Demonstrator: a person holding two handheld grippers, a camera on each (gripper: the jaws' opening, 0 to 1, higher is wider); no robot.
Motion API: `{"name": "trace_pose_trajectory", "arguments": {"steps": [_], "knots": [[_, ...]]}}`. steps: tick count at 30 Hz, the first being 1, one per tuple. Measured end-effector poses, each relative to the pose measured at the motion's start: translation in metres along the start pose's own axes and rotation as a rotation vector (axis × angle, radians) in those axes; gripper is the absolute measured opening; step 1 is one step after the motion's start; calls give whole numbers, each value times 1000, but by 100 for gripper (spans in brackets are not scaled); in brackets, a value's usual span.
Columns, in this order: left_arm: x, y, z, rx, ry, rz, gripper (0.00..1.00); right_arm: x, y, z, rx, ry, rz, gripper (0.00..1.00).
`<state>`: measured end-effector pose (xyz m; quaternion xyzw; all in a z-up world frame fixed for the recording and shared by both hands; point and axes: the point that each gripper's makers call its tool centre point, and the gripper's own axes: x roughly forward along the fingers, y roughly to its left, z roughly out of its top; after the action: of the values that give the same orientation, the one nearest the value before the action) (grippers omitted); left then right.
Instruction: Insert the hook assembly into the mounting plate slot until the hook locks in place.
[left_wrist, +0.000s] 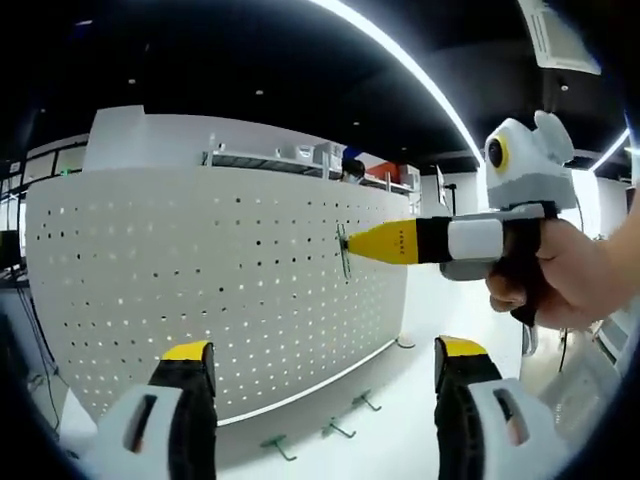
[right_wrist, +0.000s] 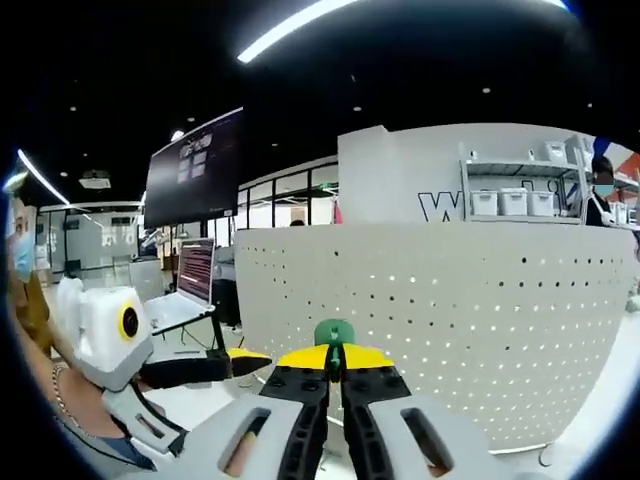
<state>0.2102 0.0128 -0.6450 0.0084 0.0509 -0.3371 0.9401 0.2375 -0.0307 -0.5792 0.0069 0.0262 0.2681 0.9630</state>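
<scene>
A white perforated mounting plate (left_wrist: 200, 290) stands upright on the table. In the left gripper view, my right gripper (left_wrist: 352, 243) comes in from the right in a person's hand, its yellow jaws shut on a green hook (left_wrist: 343, 252) that is pressed against the plate's face. My left gripper (left_wrist: 325, 375) stands open below, nothing between its jaws, a short way back from the plate. In the right gripper view, my right gripper (right_wrist: 333, 357) pinches the green hook (right_wrist: 333, 333) in front of the plate (right_wrist: 460, 320). The left gripper (right_wrist: 245, 362) shows at the lower left.
Three spare green hooks (left_wrist: 338, 430) lie on the white table (left_wrist: 420, 330) at the plate's foot. A laptop (right_wrist: 190, 280) and a large dark screen (right_wrist: 195, 170) stand off to the left of the plate. Shelves with bins (right_wrist: 510, 200) lie behind it.
</scene>
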Motion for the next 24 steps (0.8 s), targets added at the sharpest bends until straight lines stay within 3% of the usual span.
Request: {"name": "trace_pose_trajectory", "arguments": {"steps": [16, 24], "knots": [[-9, -3, -9, -2, 0, -10, 91, 24, -24, 15, 91, -26, -104, 0], [-12, -8, -17, 3, 12, -24, 91, 35, -31, 31, 83, -65, -134, 0]]}}
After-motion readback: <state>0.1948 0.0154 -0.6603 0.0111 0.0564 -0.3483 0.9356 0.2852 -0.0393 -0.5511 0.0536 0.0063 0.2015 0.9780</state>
